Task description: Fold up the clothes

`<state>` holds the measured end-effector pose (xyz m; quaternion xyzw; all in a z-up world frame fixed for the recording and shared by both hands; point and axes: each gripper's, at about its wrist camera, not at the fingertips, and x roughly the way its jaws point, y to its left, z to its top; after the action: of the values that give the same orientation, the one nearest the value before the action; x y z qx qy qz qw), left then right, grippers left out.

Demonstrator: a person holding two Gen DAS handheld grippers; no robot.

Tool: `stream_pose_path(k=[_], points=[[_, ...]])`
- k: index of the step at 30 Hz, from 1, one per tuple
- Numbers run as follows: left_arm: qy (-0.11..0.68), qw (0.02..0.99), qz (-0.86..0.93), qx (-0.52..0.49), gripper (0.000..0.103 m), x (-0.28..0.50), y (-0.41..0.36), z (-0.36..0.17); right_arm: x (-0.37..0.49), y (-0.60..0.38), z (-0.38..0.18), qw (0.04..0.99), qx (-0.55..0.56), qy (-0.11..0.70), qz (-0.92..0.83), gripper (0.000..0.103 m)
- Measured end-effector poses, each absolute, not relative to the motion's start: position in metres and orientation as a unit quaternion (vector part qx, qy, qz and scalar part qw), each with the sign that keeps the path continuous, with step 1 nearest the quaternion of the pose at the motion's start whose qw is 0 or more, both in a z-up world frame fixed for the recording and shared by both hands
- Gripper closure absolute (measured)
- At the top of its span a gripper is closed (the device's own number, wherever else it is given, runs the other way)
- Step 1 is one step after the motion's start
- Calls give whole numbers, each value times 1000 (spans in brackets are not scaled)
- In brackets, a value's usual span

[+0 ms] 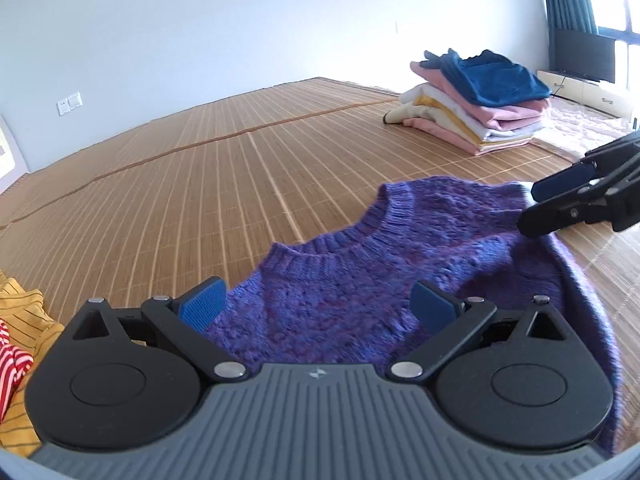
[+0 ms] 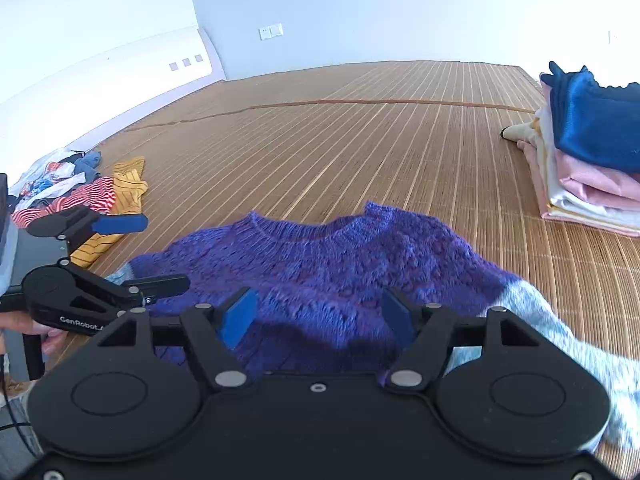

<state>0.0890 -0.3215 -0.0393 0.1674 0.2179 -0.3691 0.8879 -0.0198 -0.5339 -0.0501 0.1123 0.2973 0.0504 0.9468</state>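
One stack point(image 1: 484, 100) folded, sweater point(image 1: 360, 280) laid flat and unfolded, pile point(image 2: 80, 192) left; left gripper point(image 1: 316, 308) and right gripper point(image 2: 316, 316) fingers wide, empty.

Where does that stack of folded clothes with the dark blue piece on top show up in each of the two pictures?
Left wrist view: the stack of folded clothes sits in the upper right, on the bamboo mat, beyond the purple knitted sweater.
Right wrist view: the stack is at the far right edge, partly cut off.
Shared landmark: the sweater's ribbed neckline, lying near the middle of both.
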Motion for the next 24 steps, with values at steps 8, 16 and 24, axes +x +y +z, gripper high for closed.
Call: stream_pose_path(k=[8,16,24], points=[[227,876,-414,96,2,4,-279,-43,-92,-489,-92,928,153,334,58,22],[252,886,-375,107,2,-57,-253,-76,-100,-448,-113,945,112,302,51,60],[254,891,-356,117,2,-68,-234,-72,-152,-493,-80,960,167,226,3,93]])
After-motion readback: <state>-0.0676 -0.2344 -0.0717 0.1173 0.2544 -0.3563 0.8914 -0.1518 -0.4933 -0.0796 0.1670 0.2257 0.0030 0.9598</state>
